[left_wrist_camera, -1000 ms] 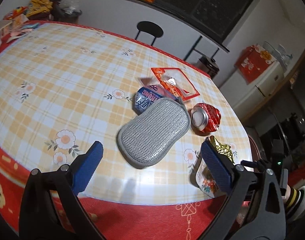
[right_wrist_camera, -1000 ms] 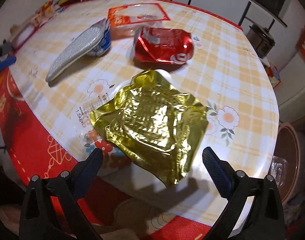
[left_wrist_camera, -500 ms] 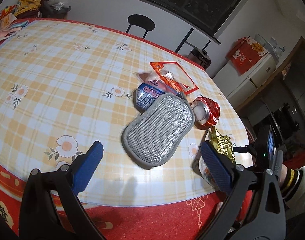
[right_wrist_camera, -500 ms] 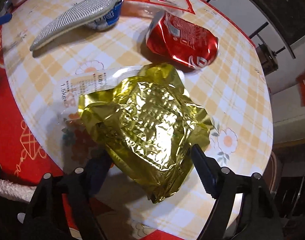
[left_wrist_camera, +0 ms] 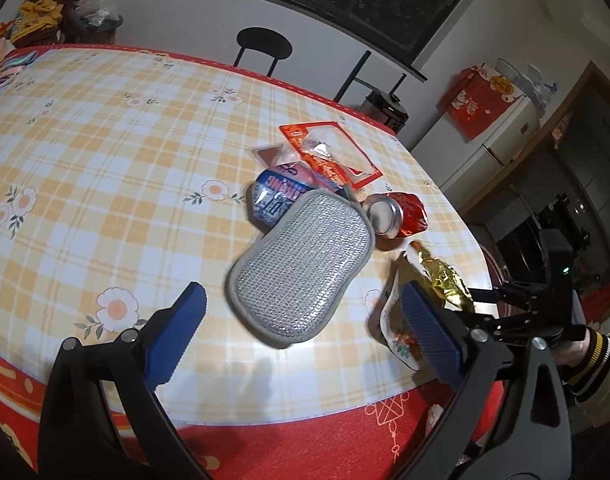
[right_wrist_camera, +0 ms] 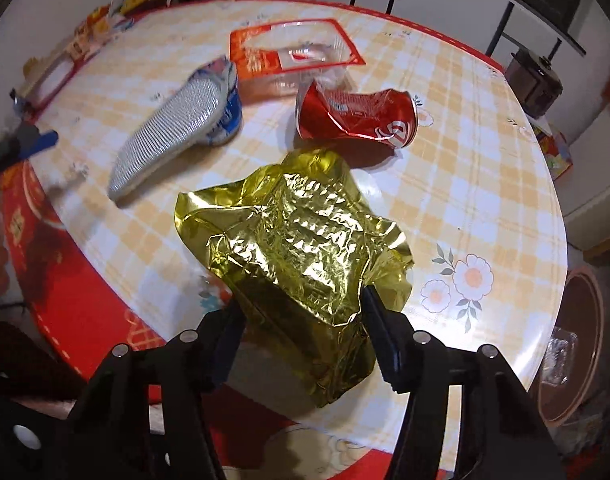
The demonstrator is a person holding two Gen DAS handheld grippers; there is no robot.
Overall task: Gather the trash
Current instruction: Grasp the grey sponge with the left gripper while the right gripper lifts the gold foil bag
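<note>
Right gripper (right_wrist_camera: 301, 312) has just been closing, and its two fingers now press on the sides of the crumpled gold foil wrapper (right_wrist_camera: 301, 256), which bulges up between them at the near edge of the tabletop (right_wrist_camera: 465, 184). Just beyond the wrapper lies a crushed red can (right_wrist_camera: 357, 118), and farther on an orange plastic package (right_wrist_camera: 293, 54). Off to one side of these, a grey scouring pad (right_wrist_camera: 173, 136) leans on a blue-and-white packet (right_wrist_camera: 231, 118).

Left gripper (left_wrist_camera: 301, 320) hovers above the same near edge with its blue fingers wide apart and nothing between them. The scouring pad lies just ahead of its gap, the packet, can and orange package behind that. A black stool (left_wrist_camera: 265, 46) stands past the far edge.
</note>
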